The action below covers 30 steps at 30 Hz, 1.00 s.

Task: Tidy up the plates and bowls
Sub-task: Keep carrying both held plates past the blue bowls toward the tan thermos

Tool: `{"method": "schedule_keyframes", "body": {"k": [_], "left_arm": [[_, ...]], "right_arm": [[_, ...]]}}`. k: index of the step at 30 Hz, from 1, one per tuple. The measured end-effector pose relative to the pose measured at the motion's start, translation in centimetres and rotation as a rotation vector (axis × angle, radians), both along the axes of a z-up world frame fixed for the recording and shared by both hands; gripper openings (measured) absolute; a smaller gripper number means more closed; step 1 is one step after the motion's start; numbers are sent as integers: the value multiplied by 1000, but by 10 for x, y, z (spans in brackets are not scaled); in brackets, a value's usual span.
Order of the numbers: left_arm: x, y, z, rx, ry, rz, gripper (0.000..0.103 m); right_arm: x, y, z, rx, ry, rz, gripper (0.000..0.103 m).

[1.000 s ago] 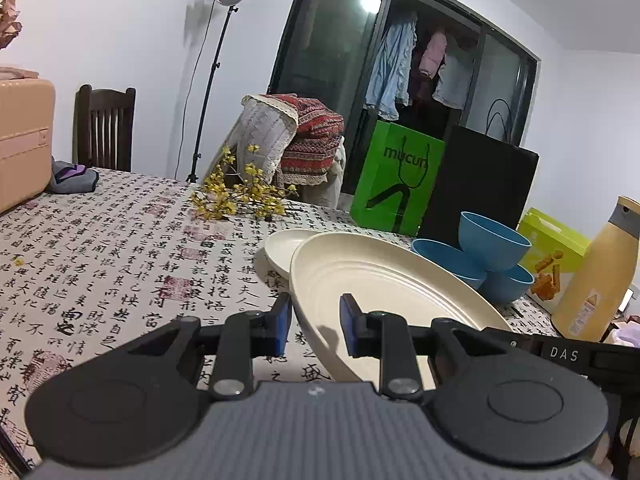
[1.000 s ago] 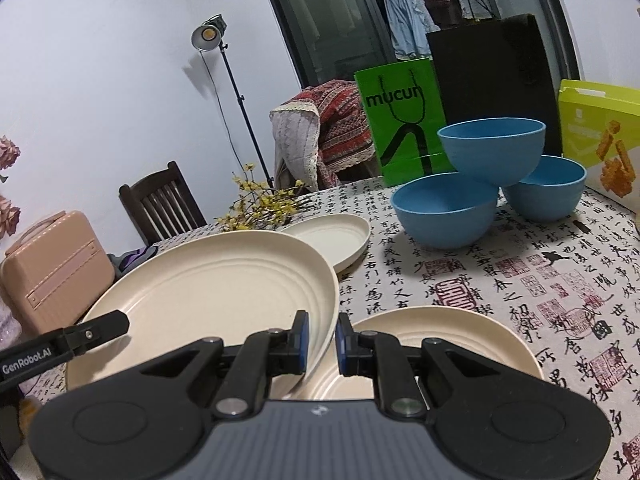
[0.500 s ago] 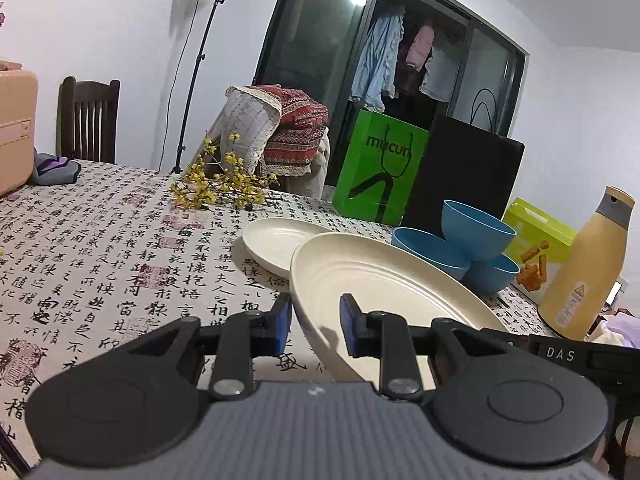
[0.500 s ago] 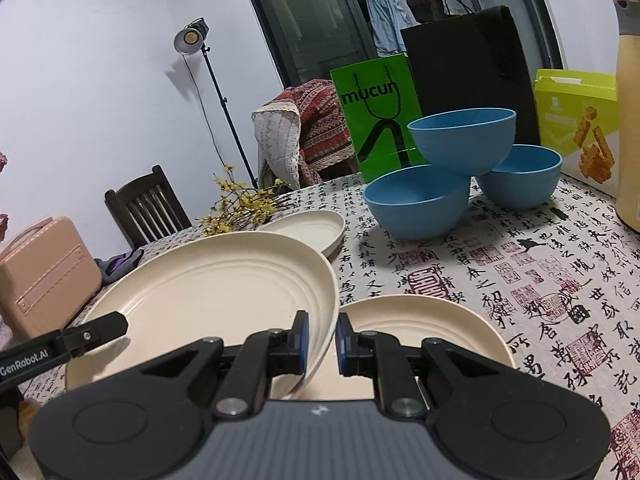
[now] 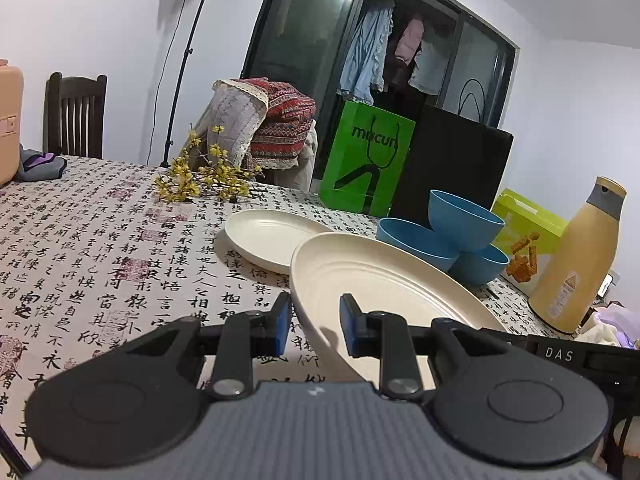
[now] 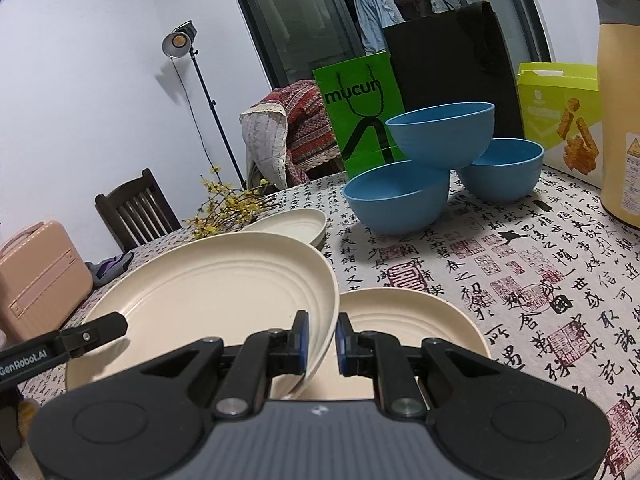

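Observation:
A large cream plate (image 5: 380,288) (image 6: 208,292) hangs tilted above the table, held from both sides. My left gripper (image 5: 314,324) is shut on its near rim, and my right gripper (image 6: 320,338) is shut on the opposite rim. A medium cream plate (image 6: 408,320) lies on the cloth just under and right of the held plate. A smaller cream plate (image 5: 268,236) (image 6: 292,222) rests farther back. Three blue bowls (image 5: 464,220) (image 6: 440,132) stand behind, one perched on the other two.
A tan bottle (image 5: 576,256) (image 6: 618,112) stands at the right by a yellow-green box (image 6: 560,112). Green (image 5: 366,160) and black bags line the far edge. Yellow flowers (image 5: 204,180), a pink case (image 6: 40,280) and a chair (image 5: 74,116) sit to the left.
Both grippers keep their hold on the large plate. In the right wrist view the bowls have slid left and the tan bottle has come into view at the right.

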<state>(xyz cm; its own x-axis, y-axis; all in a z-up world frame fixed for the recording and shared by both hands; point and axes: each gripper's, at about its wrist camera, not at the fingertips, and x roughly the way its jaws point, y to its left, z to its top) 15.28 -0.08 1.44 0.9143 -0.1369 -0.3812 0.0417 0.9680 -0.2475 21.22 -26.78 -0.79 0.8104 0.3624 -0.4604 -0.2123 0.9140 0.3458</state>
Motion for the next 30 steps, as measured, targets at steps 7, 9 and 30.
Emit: {"method": "schedule_keyframes", "body": {"k": [7,9,30], "left_arm": [[2,-8,-2,4,6,-18,26],[3,-11,-3,5,7,-22,26],[8,-35,-9,20,22,-73,26]], "right_arm": [[-2,-8,-3,3,4,-16,14],[-2,-11,-5,5,6,-20,14],[-9,-35,-13,13,15,-71,14]]}}
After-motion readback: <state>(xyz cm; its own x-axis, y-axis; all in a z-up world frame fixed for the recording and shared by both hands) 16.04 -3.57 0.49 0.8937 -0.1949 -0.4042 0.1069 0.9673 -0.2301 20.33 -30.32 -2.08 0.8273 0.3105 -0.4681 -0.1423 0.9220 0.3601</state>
